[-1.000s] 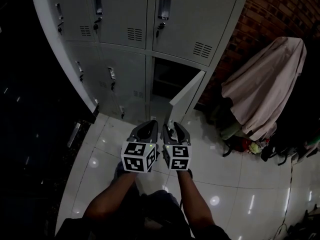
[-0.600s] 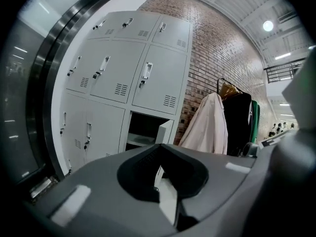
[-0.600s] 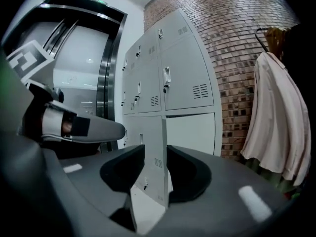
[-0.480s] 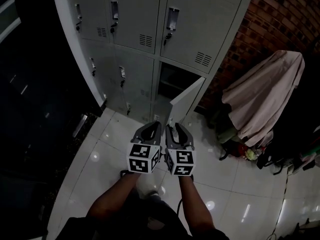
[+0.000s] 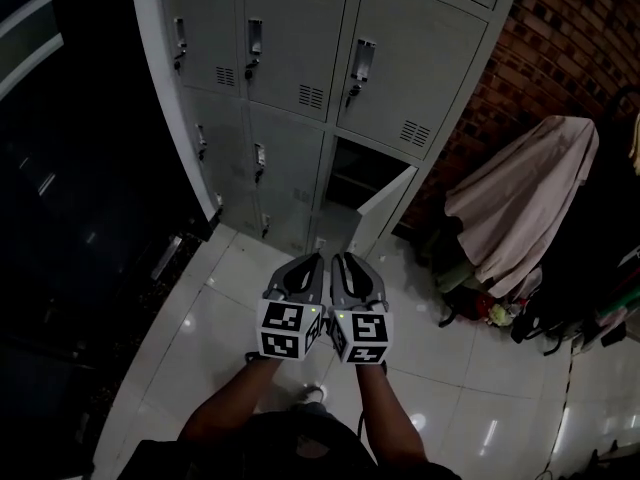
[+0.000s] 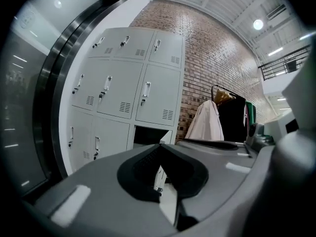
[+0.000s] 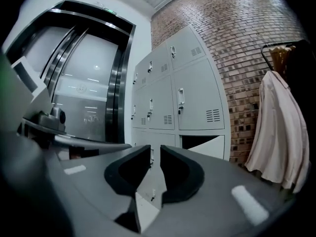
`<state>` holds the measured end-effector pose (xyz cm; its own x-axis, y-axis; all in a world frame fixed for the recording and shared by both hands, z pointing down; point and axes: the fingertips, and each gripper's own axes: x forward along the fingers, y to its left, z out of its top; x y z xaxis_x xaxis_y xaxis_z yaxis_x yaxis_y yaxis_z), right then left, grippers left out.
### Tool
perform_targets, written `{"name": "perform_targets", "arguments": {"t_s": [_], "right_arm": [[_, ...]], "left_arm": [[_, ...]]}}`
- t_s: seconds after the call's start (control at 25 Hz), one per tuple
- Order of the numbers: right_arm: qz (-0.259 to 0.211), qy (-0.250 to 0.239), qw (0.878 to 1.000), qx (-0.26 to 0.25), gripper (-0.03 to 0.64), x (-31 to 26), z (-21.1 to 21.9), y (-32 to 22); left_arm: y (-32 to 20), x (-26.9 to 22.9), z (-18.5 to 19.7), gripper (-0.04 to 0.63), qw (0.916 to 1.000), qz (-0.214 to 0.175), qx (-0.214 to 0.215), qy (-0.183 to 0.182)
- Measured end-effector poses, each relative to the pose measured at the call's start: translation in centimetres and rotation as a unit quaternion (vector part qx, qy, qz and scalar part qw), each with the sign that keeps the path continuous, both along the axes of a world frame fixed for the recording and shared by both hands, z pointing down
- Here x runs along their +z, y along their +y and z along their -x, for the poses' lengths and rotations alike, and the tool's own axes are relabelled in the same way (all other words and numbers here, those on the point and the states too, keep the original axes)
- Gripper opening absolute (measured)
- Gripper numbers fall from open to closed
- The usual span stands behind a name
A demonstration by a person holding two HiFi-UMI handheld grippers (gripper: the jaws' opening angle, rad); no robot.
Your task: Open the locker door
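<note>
A grey locker bank (image 5: pixel 290 68) stands ahead. Its lower right door (image 5: pixel 385 213) hangs ajar, showing a dark compartment (image 5: pixel 358 173). The same door (image 6: pixel 167 138) shows in the left gripper view and, as a pale wedge, (image 7: pixel 210 147) in the right gripper view. Both grippers hover side by side over the floor, well short of the lockers. My left gripper (image 5: pixel 308 266) (image 6: pixel 159 146) is shut on nothing. My right gripper (image 5: pixel 346 264) (image 7: pixel 155 149) is closing, with a narrow slit left between its tips and nothing in it.
A brick wall (image 5: pixel 560 38) runs to the right of the lockers. A pale garment (image 5: pixel 520 198) hangs on a rack, with dark bags and cables (image 5: pixel 520 318) below it. Dark glass doors (image 5: pixel 70 168) stand to the left. The floor (image 5: pixel 190 308) is glossy white tile.
The lockers sit lower in the head view than before. Both grippers stay together and have dropped slightly in frame. The right gripper's jaws have drawn closer together.
</note>
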<state>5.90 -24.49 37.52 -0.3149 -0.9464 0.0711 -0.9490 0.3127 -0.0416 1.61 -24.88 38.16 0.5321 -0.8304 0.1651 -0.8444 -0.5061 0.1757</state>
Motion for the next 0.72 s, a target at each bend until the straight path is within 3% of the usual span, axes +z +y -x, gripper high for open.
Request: {"name": "perform_targets", "arguments": {"t_s": [0.32,0.72], "right_arm": [[0.003,0.006,1.000,0.007,0.011,-0.8,4.7,4.6],[-0.004,0.029,0.999,0.028,0.000,-1.7,6.5,11.2]], "left_arm": [[4.2,0.1,5.1,0.005,1.0000,0.004,0.002,0.004],[9.7,-1.1,8.0,0.005,0.9997,-0.012,0.020,0.010]]}}
